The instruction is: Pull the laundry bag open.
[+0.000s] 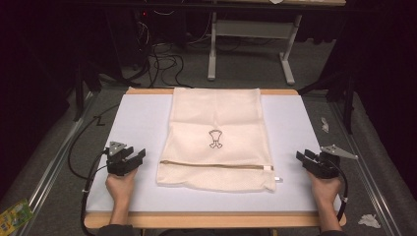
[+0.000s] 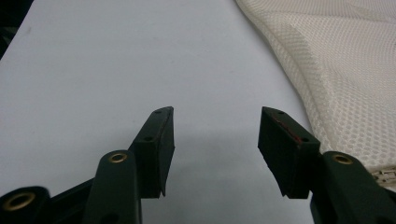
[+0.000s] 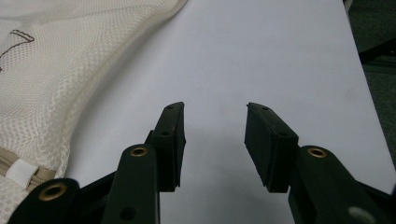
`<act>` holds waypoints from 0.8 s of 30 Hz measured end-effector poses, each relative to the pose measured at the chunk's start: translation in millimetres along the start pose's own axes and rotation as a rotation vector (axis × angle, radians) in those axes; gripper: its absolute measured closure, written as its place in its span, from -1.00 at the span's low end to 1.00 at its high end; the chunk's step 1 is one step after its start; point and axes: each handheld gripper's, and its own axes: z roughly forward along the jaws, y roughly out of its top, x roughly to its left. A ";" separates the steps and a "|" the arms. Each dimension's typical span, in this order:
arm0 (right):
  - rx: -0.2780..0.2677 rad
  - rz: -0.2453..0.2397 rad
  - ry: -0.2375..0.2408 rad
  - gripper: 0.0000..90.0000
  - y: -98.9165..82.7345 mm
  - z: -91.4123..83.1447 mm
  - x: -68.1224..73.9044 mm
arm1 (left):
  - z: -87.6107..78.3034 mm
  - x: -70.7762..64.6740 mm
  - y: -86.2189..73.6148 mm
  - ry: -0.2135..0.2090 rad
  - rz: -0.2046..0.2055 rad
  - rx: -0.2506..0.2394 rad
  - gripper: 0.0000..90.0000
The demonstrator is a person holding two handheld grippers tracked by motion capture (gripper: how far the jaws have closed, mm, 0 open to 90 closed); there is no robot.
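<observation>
High view framed the scene from the person's side of the table: the left gripper (image 1: 132,158) rested low on the white mat (image 1: 133,125) with its jaws spread and nothing between them, just beside the left edge of a cream mesh laundry bag (image 1: 216,123) that lay flat in the middle of the mat, its zipper (image 1: 211,165) running across near the front edge and a white pull tab (image 1: 278,179) poking out at the front right corner. A small printed emblem (image 1: 215,138) marked the bag's centre. At the right, the right gripper (image 1: 305,158) also stood with jaws apart and empty, near the bag's right edge but not touching it. Judged from this layout, a clean start would call for each gripper to close in level and low from its own side, slide one jaw under the mesh hem and pinch only fabric, both sides at matching points, so the bag stays square and the zipper does not twist.
</observation>
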 end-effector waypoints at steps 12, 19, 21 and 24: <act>0.026 -0.023 -0.024 0.25 -2.3 4.1 3.9 | 2.4 -5.8 -0.6 0.022 0.055 0.017 -0.01; 0.040 -0.049 -0.037 0.19 -2.4 5.8 5.9 | 4.2 -10.2 -1.0 0.033 0.097 0.030 -0.04; 0.045 -0.042 -0.039 0.18 -2.5 5.8 6.3 | 4.2 -11.2 -1.1 0.034 0.106 0.032 -0.05; 0.048 -0.031 -0.037 0.17 -2.3 6.1 5.4 | 4.9 -11.9 -0.9 0.034 0.114 0.040 -0.05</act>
